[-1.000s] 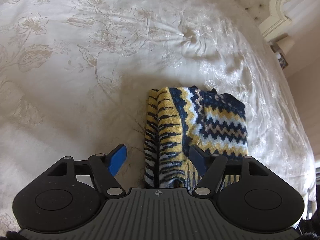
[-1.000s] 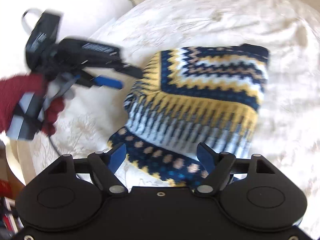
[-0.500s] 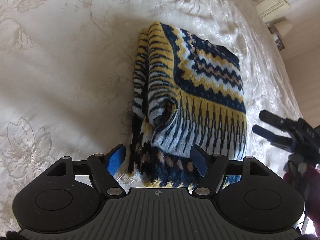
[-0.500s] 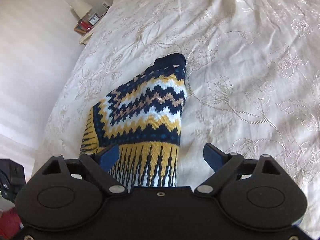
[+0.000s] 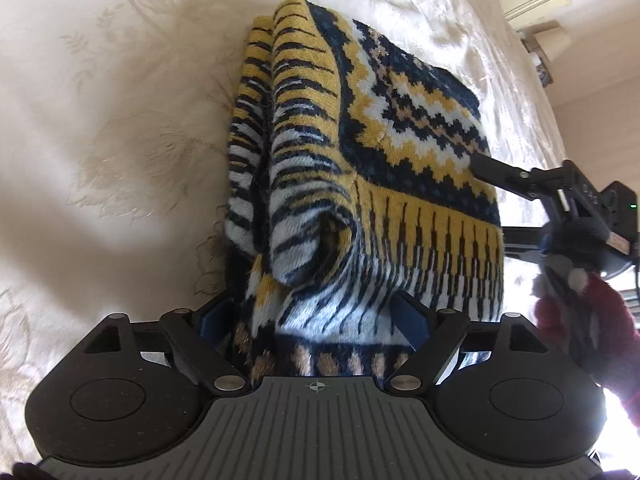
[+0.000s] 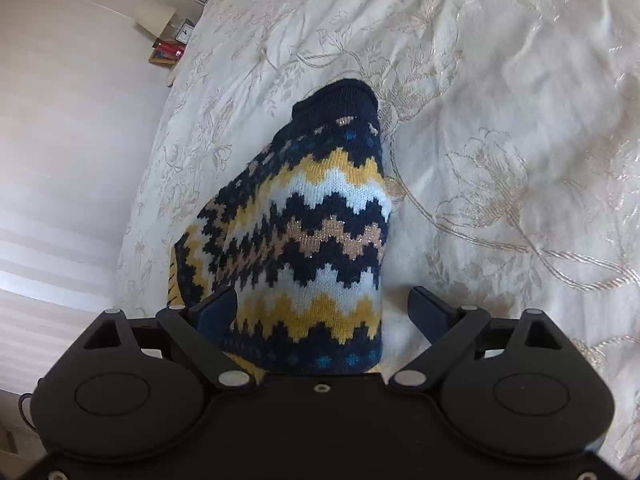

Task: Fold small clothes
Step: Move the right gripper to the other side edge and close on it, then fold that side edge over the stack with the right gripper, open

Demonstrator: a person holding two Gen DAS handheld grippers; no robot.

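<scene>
Your cream floral bedspread [image 5: 120, 128] covers the bed, and on it, toward its edge by the wall, lies the folded knit sweater [image 5: 360, 152], zigzag-banded in navy, yellow, white and tan, one sleeve rolled open along its left side. Half a second ago you held back; now your left tool [image 5: 316, 312], fingers apart, straddles the near hem. Your right tool [image 6: 324, 308], also spread, reaches over the sweater's right edge.

Sweater [image 5: 360, 184] near hem hidden behind left gripper [image 5: 316, 316] body.
</scene>
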